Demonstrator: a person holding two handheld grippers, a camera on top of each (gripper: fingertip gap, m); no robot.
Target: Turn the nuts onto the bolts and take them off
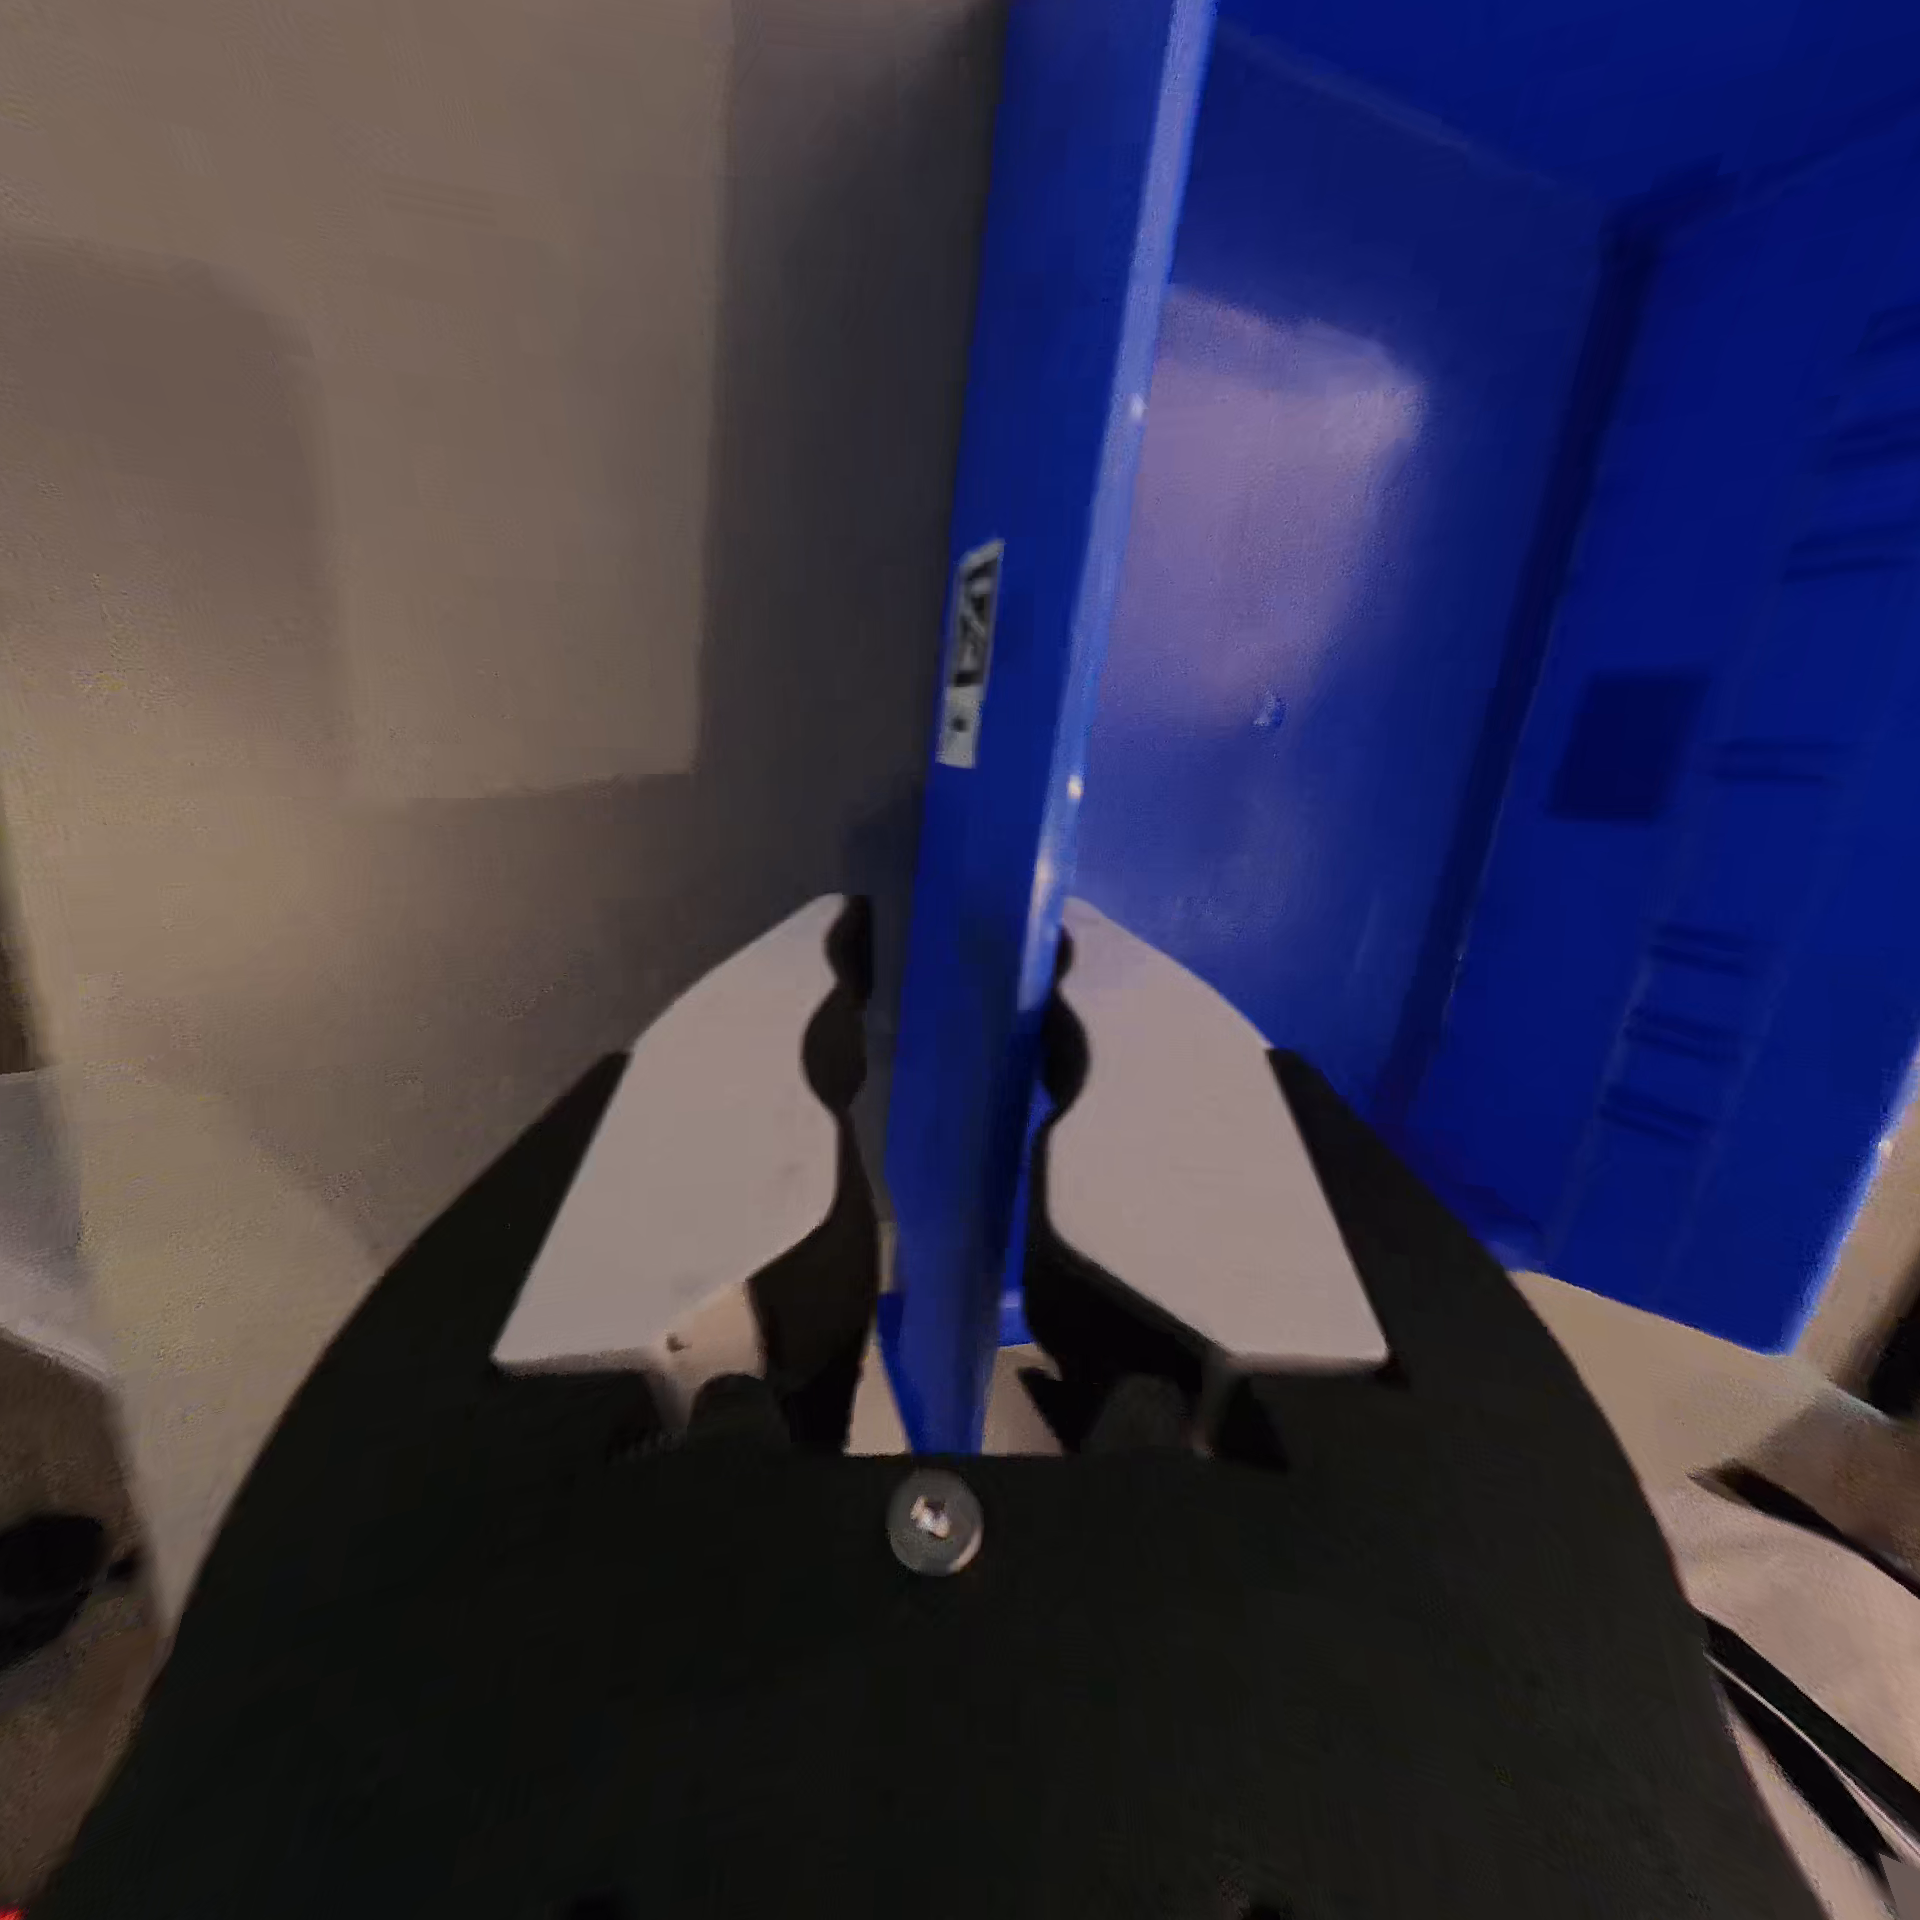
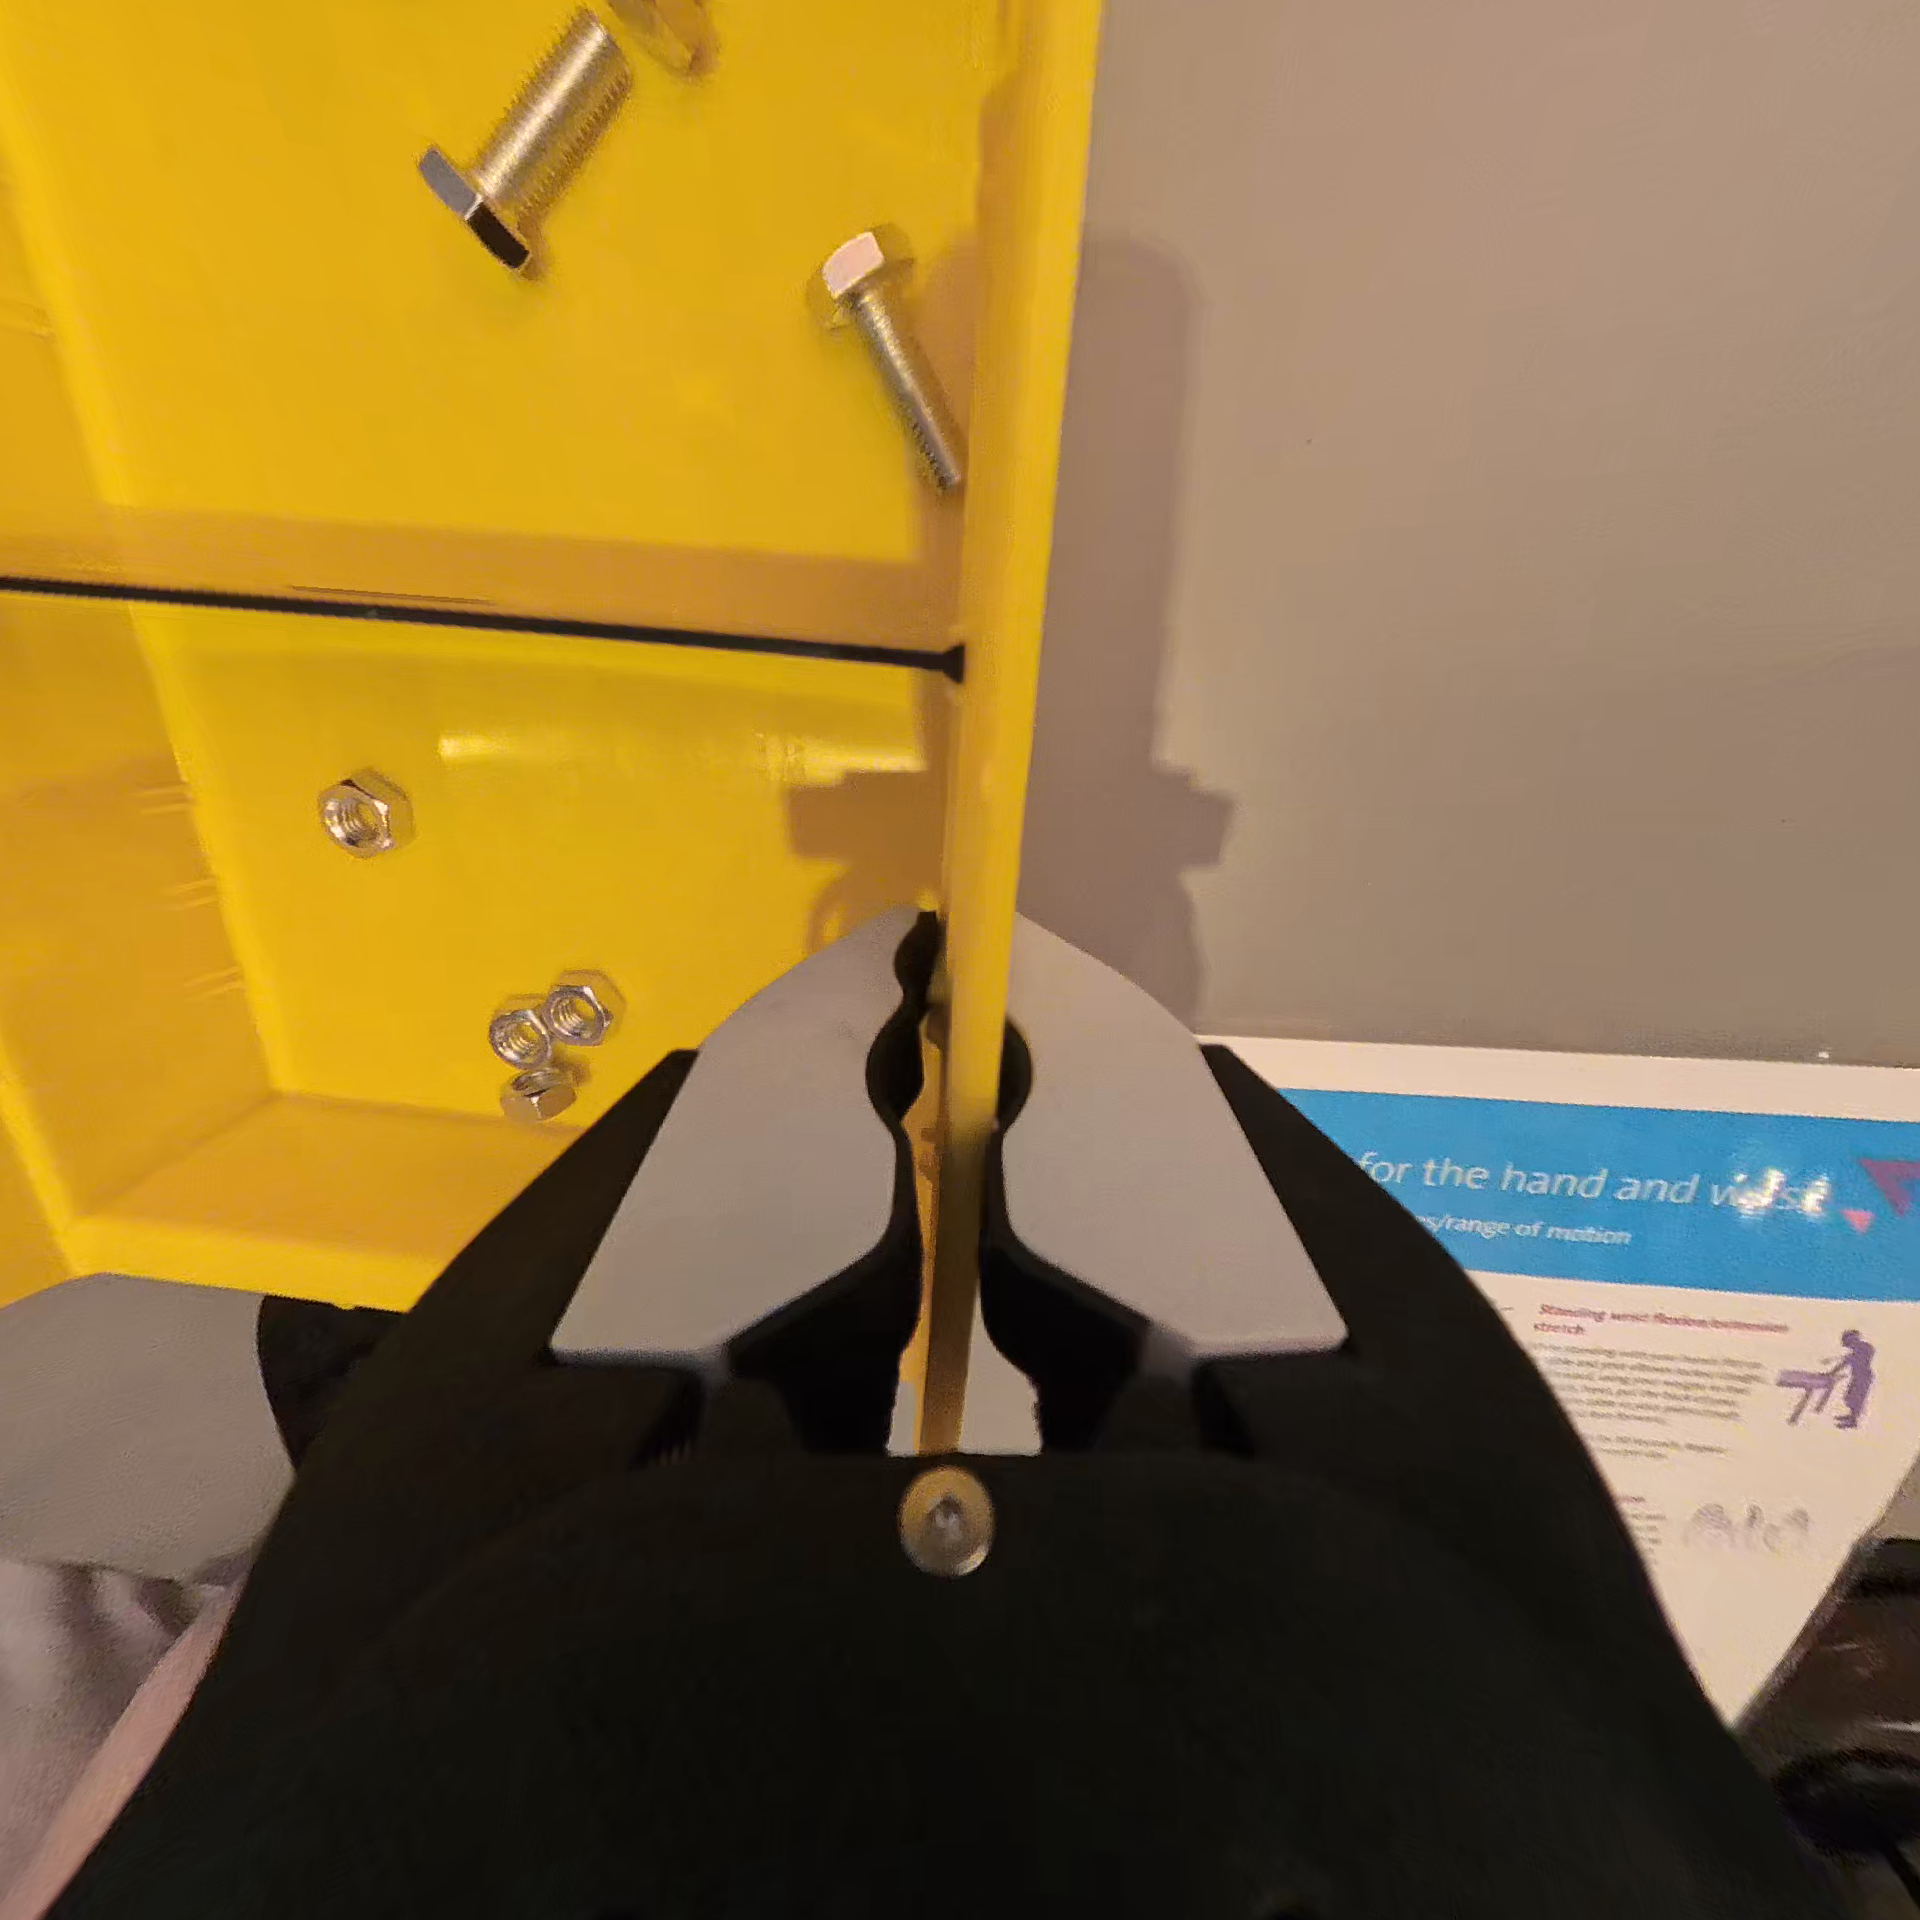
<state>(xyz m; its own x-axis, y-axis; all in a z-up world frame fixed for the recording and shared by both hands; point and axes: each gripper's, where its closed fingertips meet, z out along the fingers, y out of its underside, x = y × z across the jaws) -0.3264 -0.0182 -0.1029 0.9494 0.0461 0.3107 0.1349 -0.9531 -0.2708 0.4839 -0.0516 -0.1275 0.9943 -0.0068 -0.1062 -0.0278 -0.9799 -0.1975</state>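
My left gripper (image 1: 956, 925) is shut on the side wall of a blue plastic bin (image 1: 997, 623); the bin's inside, to the right of that wall, looks empty. My right gripper (image 2: 961, 925) is shut on the right wall of a yellow divided bin (image 2: 1029, 520). The far compartment holds a thick bolt (image 2: 530, 145) and a thin bolt (image 2: 888, 353). The near compartment holds a single nut (image 2: 366, 812) and a cluster of three nuts (image 2: 551, 1034) near its front edge.
A printed sheet with a blue banner (image 2: 1621, 1299) lies on the table to the right of the yellow bin. A pale wall (image 1: 416, 416) stands behind both bins. Dark objects (image 1: 1829, 1662) lie at the lower right of the left wrist view. One gripper's finger ends stand about 80 cm off the other's.
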